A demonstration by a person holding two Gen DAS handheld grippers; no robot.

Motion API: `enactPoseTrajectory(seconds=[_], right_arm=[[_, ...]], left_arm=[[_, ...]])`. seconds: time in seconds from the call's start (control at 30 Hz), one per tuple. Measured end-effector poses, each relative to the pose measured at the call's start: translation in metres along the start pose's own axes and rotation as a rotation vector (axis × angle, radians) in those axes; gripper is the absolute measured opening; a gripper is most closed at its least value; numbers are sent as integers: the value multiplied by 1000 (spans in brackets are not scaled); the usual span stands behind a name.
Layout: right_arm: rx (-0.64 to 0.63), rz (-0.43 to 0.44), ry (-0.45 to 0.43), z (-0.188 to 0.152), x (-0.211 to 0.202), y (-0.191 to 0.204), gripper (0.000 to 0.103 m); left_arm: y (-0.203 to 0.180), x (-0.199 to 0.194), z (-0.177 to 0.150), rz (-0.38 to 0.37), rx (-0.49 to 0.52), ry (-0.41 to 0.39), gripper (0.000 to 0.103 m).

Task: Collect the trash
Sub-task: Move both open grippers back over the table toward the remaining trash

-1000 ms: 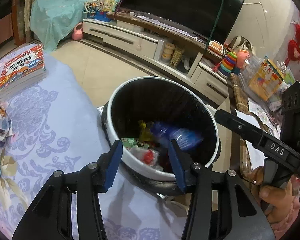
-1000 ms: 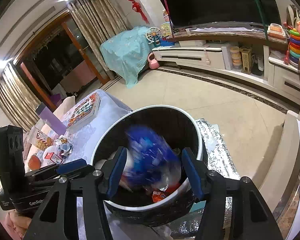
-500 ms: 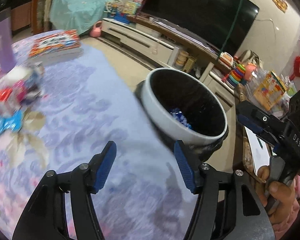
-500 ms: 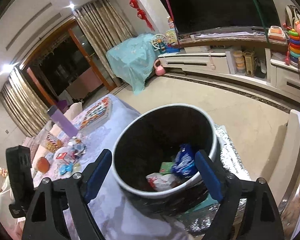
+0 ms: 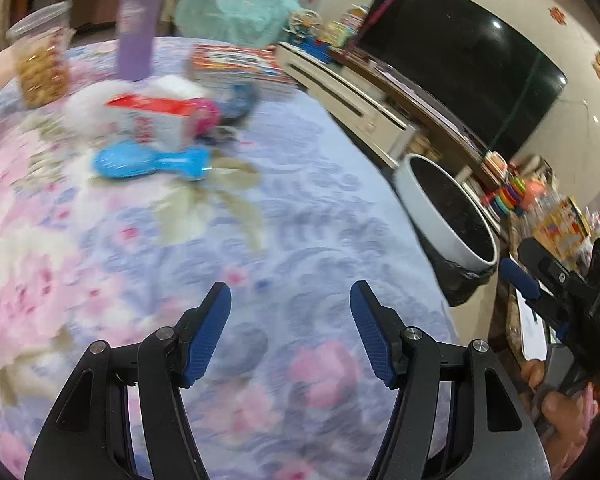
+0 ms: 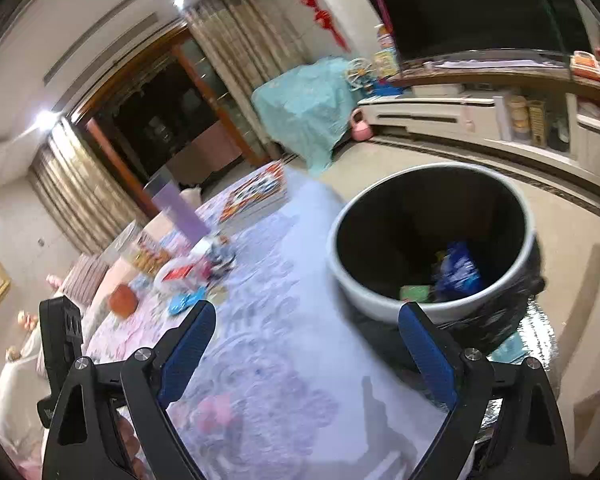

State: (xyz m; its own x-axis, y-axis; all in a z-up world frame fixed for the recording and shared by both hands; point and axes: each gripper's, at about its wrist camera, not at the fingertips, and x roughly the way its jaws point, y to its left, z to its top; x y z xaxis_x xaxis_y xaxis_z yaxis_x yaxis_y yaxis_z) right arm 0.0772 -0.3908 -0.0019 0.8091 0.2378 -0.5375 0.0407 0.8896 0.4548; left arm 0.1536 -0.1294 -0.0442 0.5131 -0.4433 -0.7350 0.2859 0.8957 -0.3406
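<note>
My left gripper (image 5: 290, 286) stands open over the floral tablecloth (image 5: 100, 240) with nothing between its fingers. Ahead of it lies a blurred heap of trash: a red-and-white carton (image 5: 156, 118), a blue wrapper (image 5: 148, 162) and white tissue (image 5: 88, 108). The white bin (image 5: 432, 208) with a black liner stands off the table's right edge. My right gripper (image 6: 306, 305) hovers over the table edge beside the bin (image 6: 352, 292), its jaws opening and nothing between them. A blue wrapper (image 6: 458, 270) and a green scrap (image 6: 414, 292) lie inside the bin.
On the far side of the table stand a purple bottle (image 5: 136, 28), a clear cup of snacks (image 5: 40, 60) and a stack of books (image 5: 236, 64). A TV (image 5: 460, 64) on a long white cabinet (image 5: 348, 96) lines the wall. Silver foil (image 6: 540, 340) lies under the bin.
The blue wrapper left my right gripper and fell into the bin; that gripper opened wide and drew back. My left gripper opened and swung from the bin to the table's trash heap.
</note>
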Motion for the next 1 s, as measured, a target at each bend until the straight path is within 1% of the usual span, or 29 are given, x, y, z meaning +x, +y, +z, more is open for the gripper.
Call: enactPoseTrajectory(seconds=[0.3,0.53,0.73,1.0], right_arm=[[-63,45,78,-24,28,47,94],[-105,68,112,-34,48,73,94],[-130,87,142,-41,69,89,94],[-154,100,162,-42,93,102,94]], left_arm=[[59,-25,-9,70,-82,-38,63],[96,-35,-10,108,-137,-58,63],[116,-36,-9,136,-159,-58,63],[136,-31,2,166,-169,-58,63]])
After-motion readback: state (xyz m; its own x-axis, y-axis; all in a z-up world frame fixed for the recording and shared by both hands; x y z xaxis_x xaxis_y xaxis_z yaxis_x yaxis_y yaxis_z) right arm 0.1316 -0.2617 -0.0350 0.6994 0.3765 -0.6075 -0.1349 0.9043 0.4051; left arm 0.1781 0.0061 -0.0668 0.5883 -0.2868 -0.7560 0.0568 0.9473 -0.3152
